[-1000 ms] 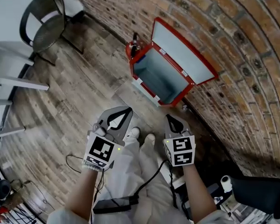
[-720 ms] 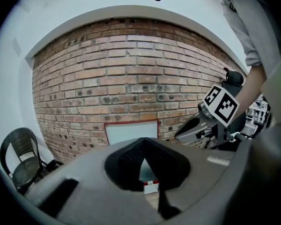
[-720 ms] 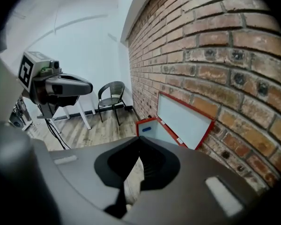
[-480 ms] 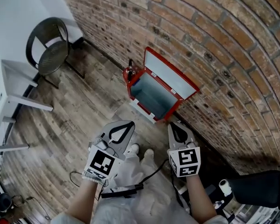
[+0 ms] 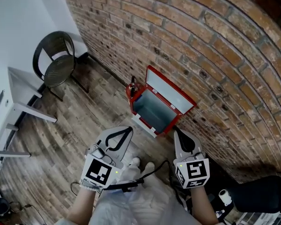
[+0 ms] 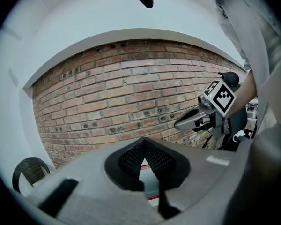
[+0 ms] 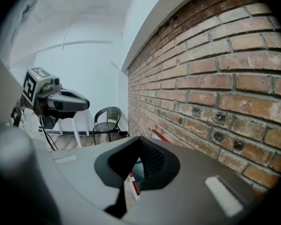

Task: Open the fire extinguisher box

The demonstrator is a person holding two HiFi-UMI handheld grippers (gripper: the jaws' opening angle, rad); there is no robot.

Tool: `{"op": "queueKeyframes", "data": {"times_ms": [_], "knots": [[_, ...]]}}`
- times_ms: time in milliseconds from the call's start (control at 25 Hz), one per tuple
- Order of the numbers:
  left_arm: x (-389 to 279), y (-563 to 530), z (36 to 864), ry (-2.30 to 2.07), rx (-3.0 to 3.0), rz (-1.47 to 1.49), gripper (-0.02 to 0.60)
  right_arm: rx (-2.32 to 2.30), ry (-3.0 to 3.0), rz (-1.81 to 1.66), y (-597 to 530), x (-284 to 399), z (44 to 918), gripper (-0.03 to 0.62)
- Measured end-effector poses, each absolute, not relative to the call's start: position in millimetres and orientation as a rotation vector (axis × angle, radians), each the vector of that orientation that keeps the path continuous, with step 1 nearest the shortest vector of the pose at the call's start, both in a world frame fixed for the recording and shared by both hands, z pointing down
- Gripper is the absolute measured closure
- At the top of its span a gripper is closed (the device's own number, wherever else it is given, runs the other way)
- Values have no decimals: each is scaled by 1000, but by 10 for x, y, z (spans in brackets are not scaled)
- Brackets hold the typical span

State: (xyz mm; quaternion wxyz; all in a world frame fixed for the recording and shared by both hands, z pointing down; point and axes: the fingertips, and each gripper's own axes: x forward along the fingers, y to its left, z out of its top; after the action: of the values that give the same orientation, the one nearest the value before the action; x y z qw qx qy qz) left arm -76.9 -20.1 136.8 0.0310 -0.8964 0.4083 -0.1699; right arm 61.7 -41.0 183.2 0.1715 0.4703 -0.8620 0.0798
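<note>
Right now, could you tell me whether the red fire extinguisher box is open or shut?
Open: the fire extinguisher box has its lid swung up toward the brick wall, exposing the inside.

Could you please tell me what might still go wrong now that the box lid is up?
The lid stands open with no visible prop, so it might drop shut on the fire extinguisher box. A black cable trails by the person's shoes, a possible trip hazard.

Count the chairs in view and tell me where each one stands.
1. The black chair stands at the upper left of the head view, near the brick wall. A dark shape at the lower right edge may be another seat; I cannot tell.
</note>
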Motion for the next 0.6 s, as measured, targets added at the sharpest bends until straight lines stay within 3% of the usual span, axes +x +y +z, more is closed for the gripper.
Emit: {"op": "queueKeyframes", "data": {"times_ms": [600], "knots": [[-739, -235, 1027, 1237, -2725, -463, 584, 1364, -2504, 150, -422, 681, 1398, 583]]}}
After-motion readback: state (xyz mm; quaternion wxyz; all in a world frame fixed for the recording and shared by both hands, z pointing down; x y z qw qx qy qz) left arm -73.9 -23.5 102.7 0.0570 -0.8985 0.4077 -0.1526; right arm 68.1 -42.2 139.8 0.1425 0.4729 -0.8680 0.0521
